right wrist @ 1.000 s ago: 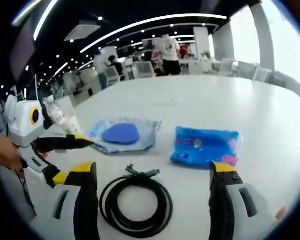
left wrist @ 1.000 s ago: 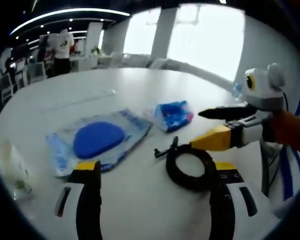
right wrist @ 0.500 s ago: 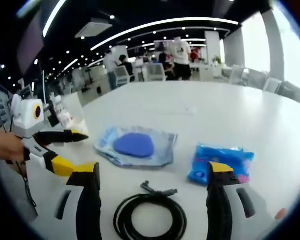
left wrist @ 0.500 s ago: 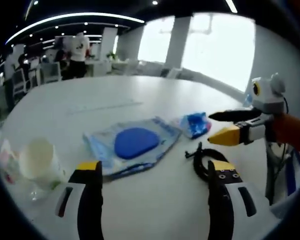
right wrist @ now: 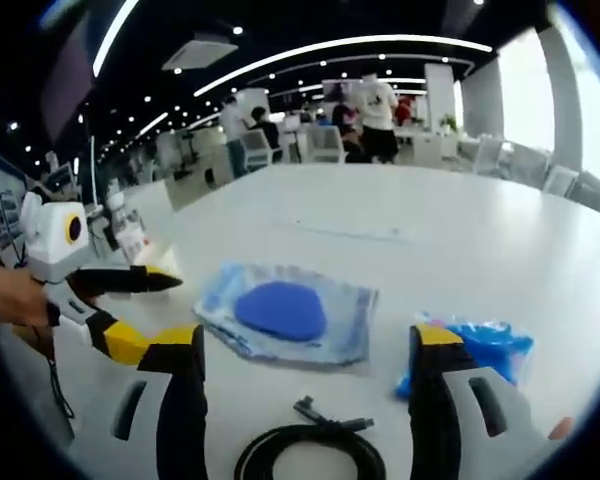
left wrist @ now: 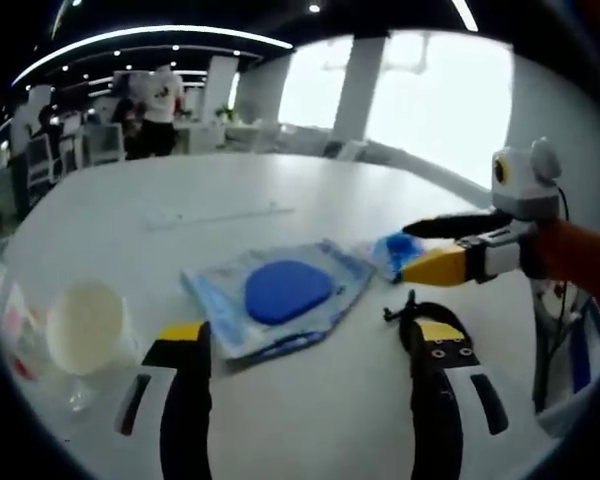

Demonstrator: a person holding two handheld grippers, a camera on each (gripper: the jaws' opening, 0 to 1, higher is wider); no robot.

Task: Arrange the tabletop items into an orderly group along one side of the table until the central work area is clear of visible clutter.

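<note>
Clear pouch (left wrist: pixel 280 300) (right wrist: pixel 292 311): lies flat on the white table (left wrist: pixel 180 195) (right wrist: pixel 450 230), blue oval pad inside; taken as landmark.
Black cable coil (right wrist: pixel 310 455) (left wrist: pixel 420 318): on the table just on the grippers' side of the pouch, plug end pointing toward the pouch; apart from it.
Blue packet (right wrist: pixel 475 350) (left wrist: pixel 392 248): beside the pouch, partly hidden behind a jaw in the right gripper view.
White cup (left wrist: pixel 83 325): upright, on the pouch's other side from the packet, near the table edge.
Left gripper (left wrist: pixel 305 350) (right wrist: pixel 140 310): jaws spread wide, nothing between them; above the table near the pouch.
Right gripper (right wrist: pixel 305 350) (left wrist: pixel 405 250): jaws parted wide, empty; its tips just beside the blue packet, contact not discernible.
Background: people standing at far desks.
</note>
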